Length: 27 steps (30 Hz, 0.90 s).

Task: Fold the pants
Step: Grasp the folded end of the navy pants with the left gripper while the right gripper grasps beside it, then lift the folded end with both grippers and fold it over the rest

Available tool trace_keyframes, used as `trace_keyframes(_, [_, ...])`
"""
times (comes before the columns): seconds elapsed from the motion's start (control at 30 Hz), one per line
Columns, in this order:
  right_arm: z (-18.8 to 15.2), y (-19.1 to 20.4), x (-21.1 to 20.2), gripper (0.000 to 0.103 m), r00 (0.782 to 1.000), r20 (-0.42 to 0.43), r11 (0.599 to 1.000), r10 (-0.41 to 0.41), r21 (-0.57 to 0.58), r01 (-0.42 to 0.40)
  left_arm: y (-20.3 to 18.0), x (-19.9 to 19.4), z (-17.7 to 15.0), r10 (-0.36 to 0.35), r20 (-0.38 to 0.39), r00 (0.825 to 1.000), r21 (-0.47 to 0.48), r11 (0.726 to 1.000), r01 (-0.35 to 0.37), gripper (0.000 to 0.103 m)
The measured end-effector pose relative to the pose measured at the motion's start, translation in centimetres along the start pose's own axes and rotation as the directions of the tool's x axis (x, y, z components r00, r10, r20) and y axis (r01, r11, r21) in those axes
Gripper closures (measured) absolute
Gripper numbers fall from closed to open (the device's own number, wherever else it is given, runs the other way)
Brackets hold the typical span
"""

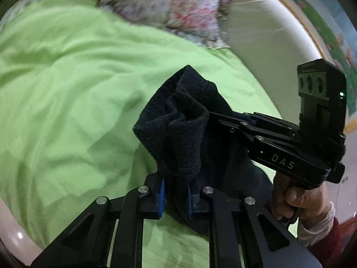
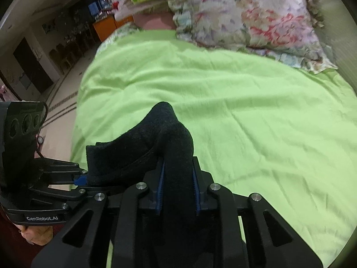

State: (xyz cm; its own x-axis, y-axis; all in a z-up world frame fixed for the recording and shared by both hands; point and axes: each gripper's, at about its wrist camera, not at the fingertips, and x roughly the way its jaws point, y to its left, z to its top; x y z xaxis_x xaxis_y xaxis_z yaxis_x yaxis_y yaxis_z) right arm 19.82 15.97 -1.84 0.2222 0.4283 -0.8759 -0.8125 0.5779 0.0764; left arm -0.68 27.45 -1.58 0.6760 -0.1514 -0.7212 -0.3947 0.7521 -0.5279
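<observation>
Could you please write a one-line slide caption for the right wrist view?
Right gripper and left gripper both clamp the black pants above a green sheet.

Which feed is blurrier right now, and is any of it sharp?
Left wrist: sheet and pillow smeared by motion, pants and left gripper crisp. Right wrist: milder blur, pants and right gripper sharp. Both show fisheye curvature.

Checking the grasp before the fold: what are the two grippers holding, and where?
Both hold the black pants: left gripper and right gripper each pinch a bunched fabric edge; which part cannot be told.
</observation>
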Motion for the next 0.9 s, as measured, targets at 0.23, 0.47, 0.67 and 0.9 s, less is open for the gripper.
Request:
trace_keyframes(0.23, [-1.9,-0.3,-6.5,0.081,0.993,0.111,0.999,-0.028,0.042,0.024,-4.5,-2.3,0.0,-0.071,0.034,0.997,0.091,0.994,0.067,0.09])
trace_keyframes(0.47, [-6.2,-2.2,-12.6,0.082,0.977,0.193,0.987,-0.088,0.151,0.059,-10.8,-3.0,-1.2,-0.167,0.021,0.986,0.221,0.962,0.159,0.09])
trace_keyframes(0.67, [-11.2,-4.6,-16.5,0.082,0.962,0.228,0.96,-0.15,0.268,0.087,-16.4,-2.0,-3.0,-0.226,-0.041,0.973,0.315,0.921,0.228,0.09])
trace_keyframes(0.9, [-16.7,-6.8,-19.5,0.082,0.945,0.258,0.919,-0.201,0.385,0.091,-22.2,0.4,-6.3,-0.251,-0.133,0.959,0.405,0.869,0.284,0.09])
